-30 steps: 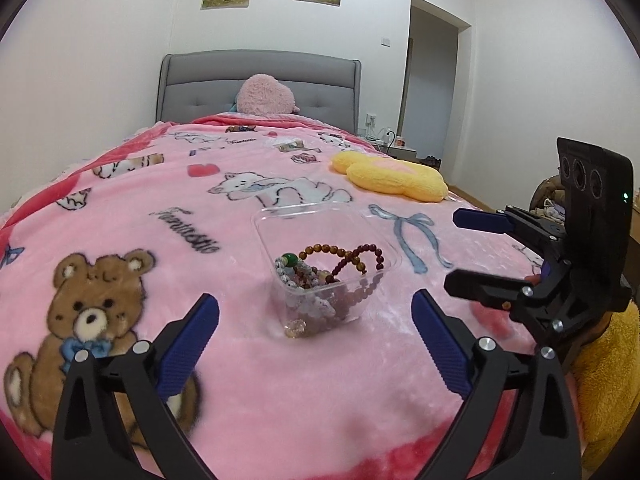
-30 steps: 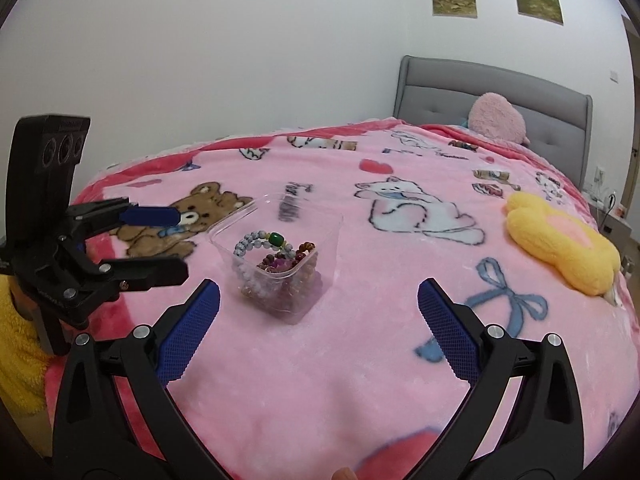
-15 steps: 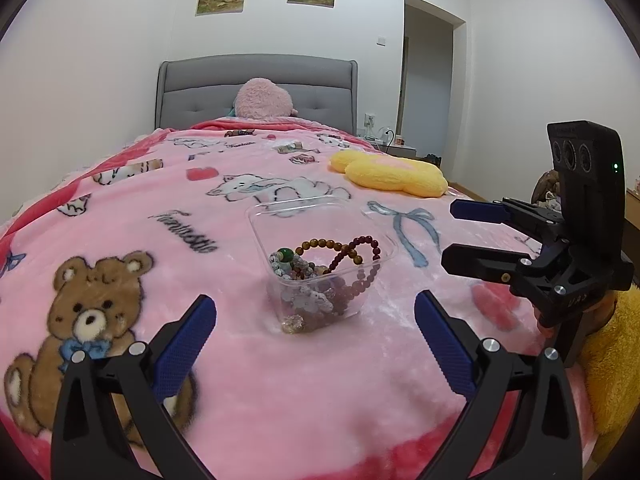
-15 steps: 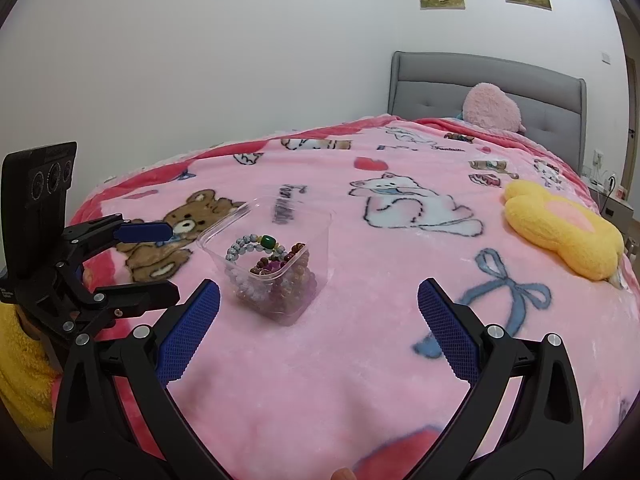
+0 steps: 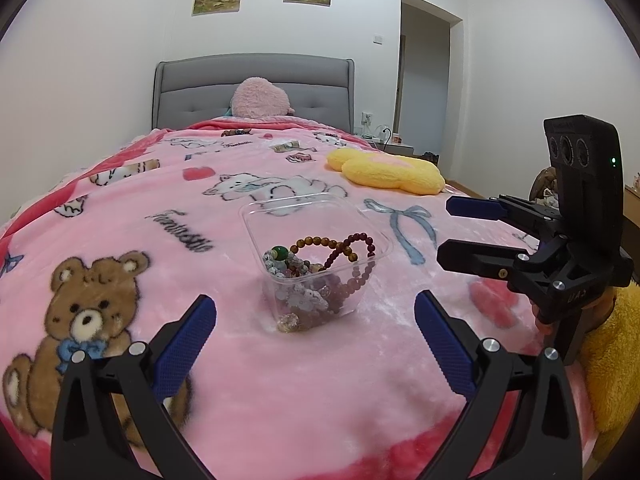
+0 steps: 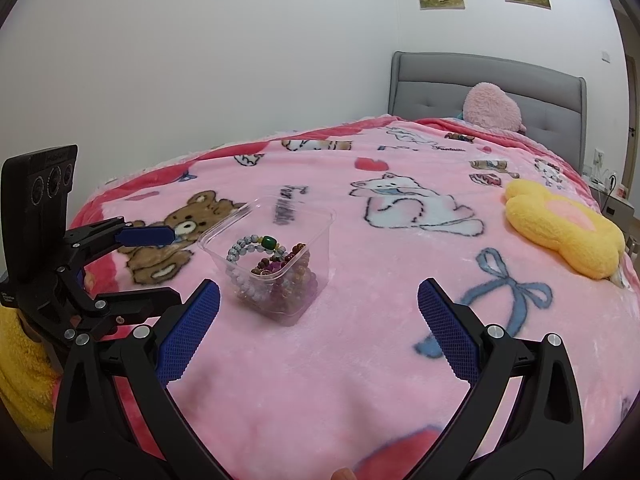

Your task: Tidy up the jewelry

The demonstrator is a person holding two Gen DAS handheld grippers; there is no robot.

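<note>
We held our claws low over the pink blanket (image 5: pixel 120 208). The clear plastic tub (image 5: pixel 316 256) sat just ahead, between the left claw (image 5: pixel 316 332) and the right claw (image 6: pixel 318 320). Both claws were wide apart and held nothing. Bead bracelets (image 5: pixel 320 264) lay piled inside the tub, maybe so they stayed together.

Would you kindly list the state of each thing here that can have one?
Plastic tub: uncovered, upright on the blanket, holding bracelets.
Bead bracelets: piled in the tub, some draped over its rim.
Left tongs: open, empty.
Right tongs: open, empty.
Yellow cushion: lying flat on the blanket.
Doorway: open.
</note>
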